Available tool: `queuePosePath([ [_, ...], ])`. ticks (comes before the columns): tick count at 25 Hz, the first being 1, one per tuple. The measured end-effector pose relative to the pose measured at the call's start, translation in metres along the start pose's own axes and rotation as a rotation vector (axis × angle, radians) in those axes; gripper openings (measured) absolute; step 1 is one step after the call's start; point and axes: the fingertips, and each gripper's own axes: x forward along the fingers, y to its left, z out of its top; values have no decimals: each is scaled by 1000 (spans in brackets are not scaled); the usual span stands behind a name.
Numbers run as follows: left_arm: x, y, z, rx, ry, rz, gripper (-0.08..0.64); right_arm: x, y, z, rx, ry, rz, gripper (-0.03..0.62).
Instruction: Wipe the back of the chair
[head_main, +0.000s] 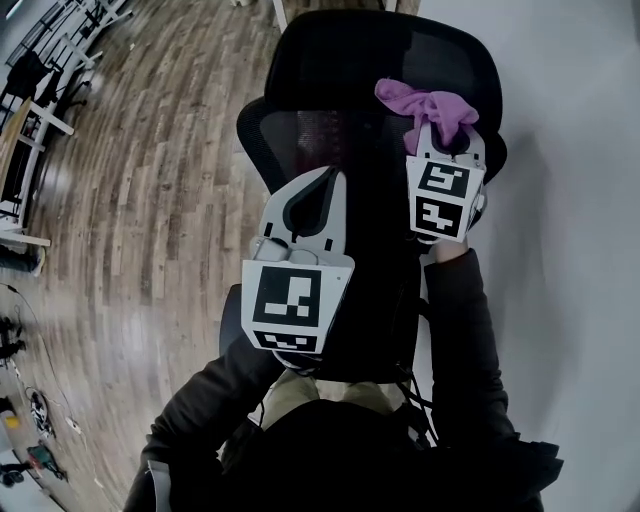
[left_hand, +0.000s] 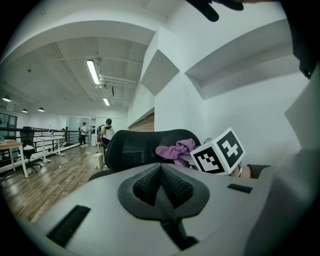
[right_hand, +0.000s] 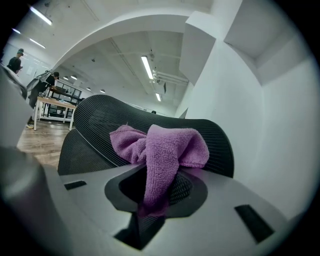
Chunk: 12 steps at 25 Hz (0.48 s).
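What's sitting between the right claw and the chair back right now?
Only the purple cloth: pinched in the right claw, it bunches up in front of the chair back. The right gripper view shows this best.

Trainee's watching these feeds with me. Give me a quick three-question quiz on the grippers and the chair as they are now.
1. Multiple choice: what does the right gripper hold? A) a sponge B) a purple cloth C) nothing
2. True or false: the left gripper has its jaws together with nothing between them.
3. Fill in: the floor beside the mesh office chair shows ____ planks.

Key: 1 B; 2 true; 3 wood.
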Motion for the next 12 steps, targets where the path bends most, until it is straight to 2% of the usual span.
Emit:
queuePosePath([
  [12,-23,74,-22,-43,13,121,9,30,87,32,-12,-45,113,80],
])
